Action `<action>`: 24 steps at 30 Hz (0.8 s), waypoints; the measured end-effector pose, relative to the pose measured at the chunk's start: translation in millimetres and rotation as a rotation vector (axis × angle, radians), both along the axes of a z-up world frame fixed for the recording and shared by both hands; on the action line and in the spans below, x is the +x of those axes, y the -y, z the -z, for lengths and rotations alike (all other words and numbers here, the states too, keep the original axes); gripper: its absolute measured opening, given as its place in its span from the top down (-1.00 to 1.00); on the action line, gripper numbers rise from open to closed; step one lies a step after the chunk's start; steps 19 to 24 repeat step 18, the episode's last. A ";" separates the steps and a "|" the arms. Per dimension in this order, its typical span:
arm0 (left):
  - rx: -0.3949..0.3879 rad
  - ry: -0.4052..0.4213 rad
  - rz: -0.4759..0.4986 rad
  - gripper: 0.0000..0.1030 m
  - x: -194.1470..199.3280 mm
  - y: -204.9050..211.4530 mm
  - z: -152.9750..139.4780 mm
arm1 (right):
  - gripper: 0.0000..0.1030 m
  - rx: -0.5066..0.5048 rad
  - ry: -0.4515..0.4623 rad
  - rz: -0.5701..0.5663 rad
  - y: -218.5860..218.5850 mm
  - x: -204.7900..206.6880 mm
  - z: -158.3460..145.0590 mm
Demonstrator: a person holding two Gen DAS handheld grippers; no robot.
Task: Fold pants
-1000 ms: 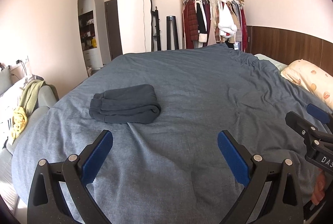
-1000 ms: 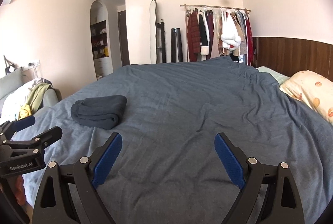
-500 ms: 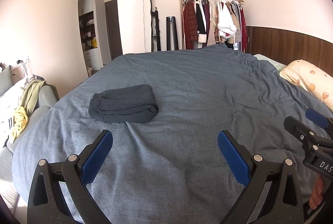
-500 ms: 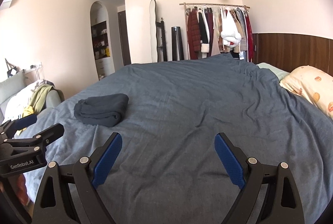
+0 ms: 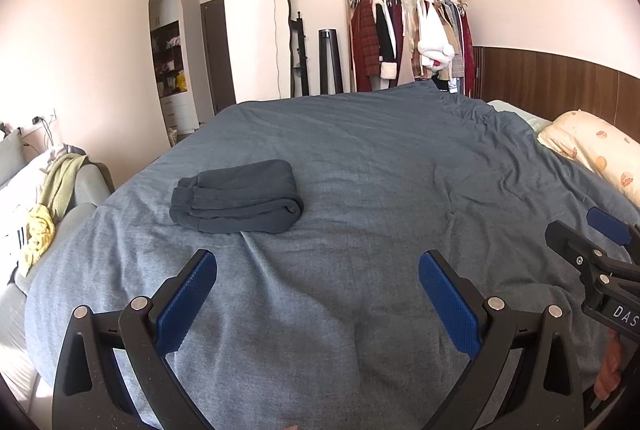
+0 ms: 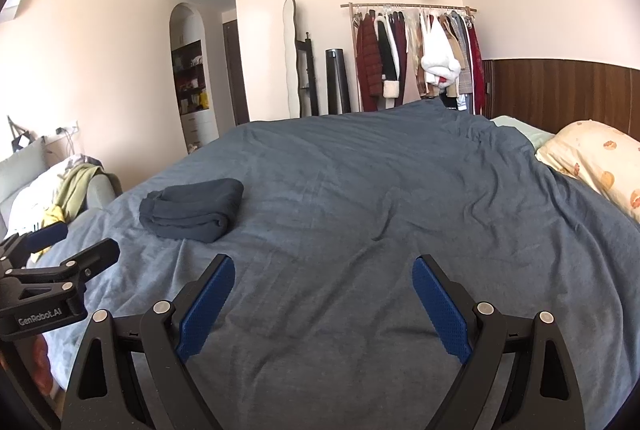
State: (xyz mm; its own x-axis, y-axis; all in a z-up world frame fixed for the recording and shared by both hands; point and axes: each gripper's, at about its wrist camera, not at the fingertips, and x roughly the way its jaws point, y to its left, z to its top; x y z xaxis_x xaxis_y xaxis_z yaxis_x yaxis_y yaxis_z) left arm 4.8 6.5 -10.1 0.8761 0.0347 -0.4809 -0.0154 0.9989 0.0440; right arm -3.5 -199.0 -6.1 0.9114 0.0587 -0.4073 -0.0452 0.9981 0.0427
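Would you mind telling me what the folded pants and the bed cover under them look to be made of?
The folded pants look like a thick, soft knit, perhaps fleece or sweatshirt jersey: matte dark grey, rounded bulky folds, ribbed cuffs at one end. The bed cover looks like a thinner woven cotton or similar: matte blue-grey with a faint heathered grain and fine, shallow creases. Neither fibre can be confirmed by sight alone.

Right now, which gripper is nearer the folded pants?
Left. The left gripper sits just short of the folded pants, slightly to their right; the right gripper is farther to their right.
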 end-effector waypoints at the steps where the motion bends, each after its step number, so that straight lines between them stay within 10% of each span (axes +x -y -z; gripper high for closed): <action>1: 0.005 -0.002 0.002 -1.00 0.2 0.9 0.7 | -0.77 0.000 -0.001 0.000 -0.3 -0.1 -0.3; 24: 0.011 -0.007 -0.001 -1.00 1.3 6.9 5.5 | -0.77 0.000 -0.007 0.004 -1.7 1.4 4.1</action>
